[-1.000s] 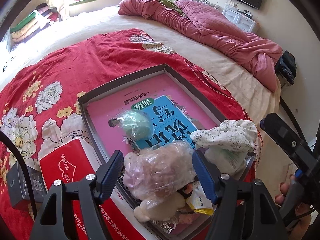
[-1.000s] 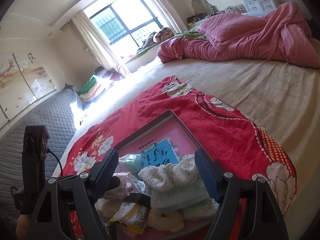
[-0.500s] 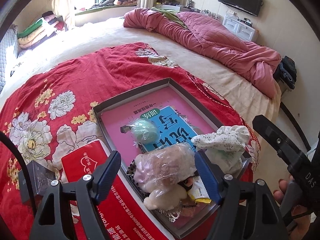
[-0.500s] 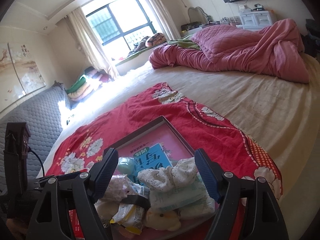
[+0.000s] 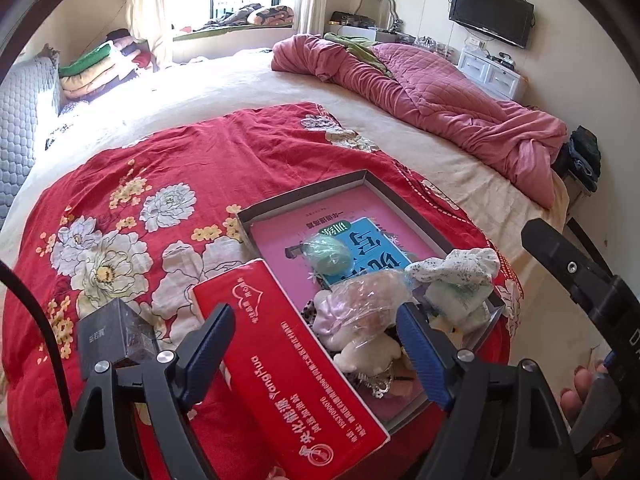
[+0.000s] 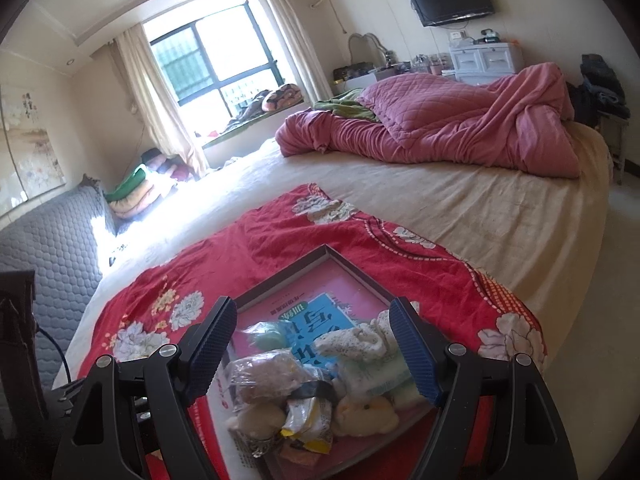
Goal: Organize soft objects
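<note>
On the bed [image 5: 248, 92], a red floral blanket [image 5: 168, 168] carries a grey tray [image 5: 304, 196] at 12 o'clock from both tongs. Soft objects lie piled at the tray's near end: bagged plush toy [image 5: 360, 304], speckled white cloth [image 5: 456, 268], green ball [image 5: 330, 254]. Left tongs [image 5: 316, 354] and right tongs [image 6: 314, 350] are spread wide, gripping nothing

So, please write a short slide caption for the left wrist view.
Open left gripper above a grey tray of bagged soft toys, beside a red tissue box.
</note>
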Tool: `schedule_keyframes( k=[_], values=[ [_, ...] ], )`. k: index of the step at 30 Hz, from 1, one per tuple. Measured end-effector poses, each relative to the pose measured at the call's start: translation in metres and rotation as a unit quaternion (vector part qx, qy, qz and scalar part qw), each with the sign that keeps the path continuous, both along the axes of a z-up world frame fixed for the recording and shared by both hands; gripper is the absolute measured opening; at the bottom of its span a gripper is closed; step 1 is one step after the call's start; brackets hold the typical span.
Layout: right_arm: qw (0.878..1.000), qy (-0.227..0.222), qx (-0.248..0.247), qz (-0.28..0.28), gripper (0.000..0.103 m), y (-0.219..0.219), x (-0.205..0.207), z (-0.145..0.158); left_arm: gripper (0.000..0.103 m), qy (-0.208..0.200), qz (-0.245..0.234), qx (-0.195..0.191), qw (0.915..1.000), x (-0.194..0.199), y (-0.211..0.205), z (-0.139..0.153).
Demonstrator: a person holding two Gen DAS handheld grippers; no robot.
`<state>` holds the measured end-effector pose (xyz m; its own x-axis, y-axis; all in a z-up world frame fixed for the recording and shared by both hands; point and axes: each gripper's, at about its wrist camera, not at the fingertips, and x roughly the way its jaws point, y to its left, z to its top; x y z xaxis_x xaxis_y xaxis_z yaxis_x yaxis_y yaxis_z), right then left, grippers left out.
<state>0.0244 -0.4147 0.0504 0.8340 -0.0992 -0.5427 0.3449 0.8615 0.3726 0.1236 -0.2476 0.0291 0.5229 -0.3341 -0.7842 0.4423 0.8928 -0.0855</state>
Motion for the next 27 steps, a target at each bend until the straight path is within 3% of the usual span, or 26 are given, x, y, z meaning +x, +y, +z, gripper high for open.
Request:
schedule_keyframes(
  k=[9,17,27],
  values=[
    [0.999,0.043,-0.023,-0.007,0.08,0.025,-0.019,0.002,0.082,-0.009,0.012,0.003,0.9999,-0.03,0.025,0.005],
    [0.995,0.06,-0.082,-0.014,0.08,0.053,-0.039,0.011,0.082,0.0,0.026,-0.006,0.9997,-0.049,0.045,-0.001],
    [0.988,0.104,-0.118,0.001,0.08,0.077,-0.055,-0.006,0.082,-0.001,0.037,-0.002,0.9993,-0.068,0.061,0.0]
  ],
)
